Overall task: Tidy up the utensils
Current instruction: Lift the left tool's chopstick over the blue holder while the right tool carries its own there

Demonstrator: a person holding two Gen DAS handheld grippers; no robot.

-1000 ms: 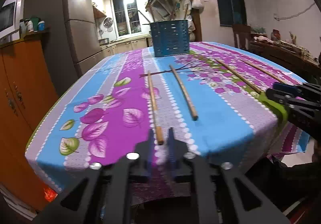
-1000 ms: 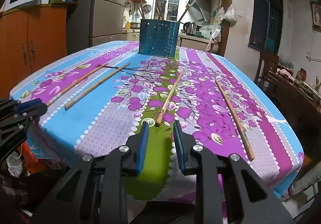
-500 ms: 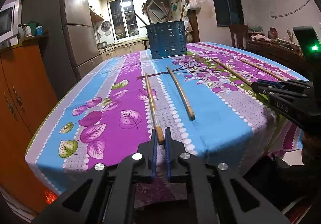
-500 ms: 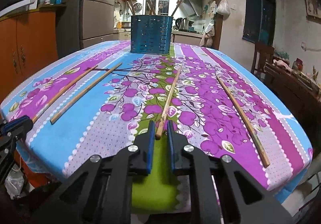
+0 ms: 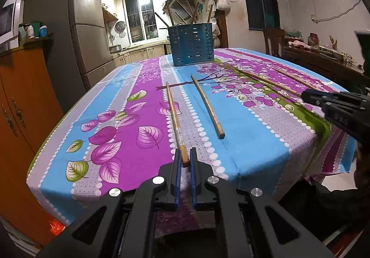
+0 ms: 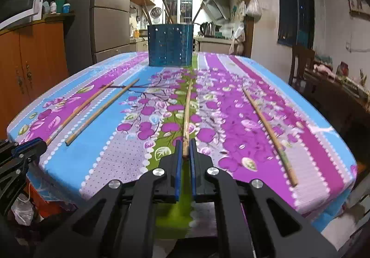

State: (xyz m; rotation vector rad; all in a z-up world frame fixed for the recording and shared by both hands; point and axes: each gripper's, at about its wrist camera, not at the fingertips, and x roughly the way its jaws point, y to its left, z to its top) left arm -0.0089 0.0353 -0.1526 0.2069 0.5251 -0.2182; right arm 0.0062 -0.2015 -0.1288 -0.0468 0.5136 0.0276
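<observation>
Left tool [image 5: 185, 161] and right tool [image 6: 185, 151] each grip a chopstick end; two chopsticks loose on the bench [image 5: 254, 142], blue holder [image 5: 190, 44] beyond

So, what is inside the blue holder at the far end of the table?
Several long wooden sticks stand in the blue holder, leaning apart above its rim. Their lower parts are hidden behind its perforated wall.

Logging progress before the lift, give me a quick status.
Left gripper shut on leftmost wooden chopstick. Right gripper, jaws just closing, shut on centre wooden chopstick. Blue perforated utensil holder straight ahead, path clear.
</observation>
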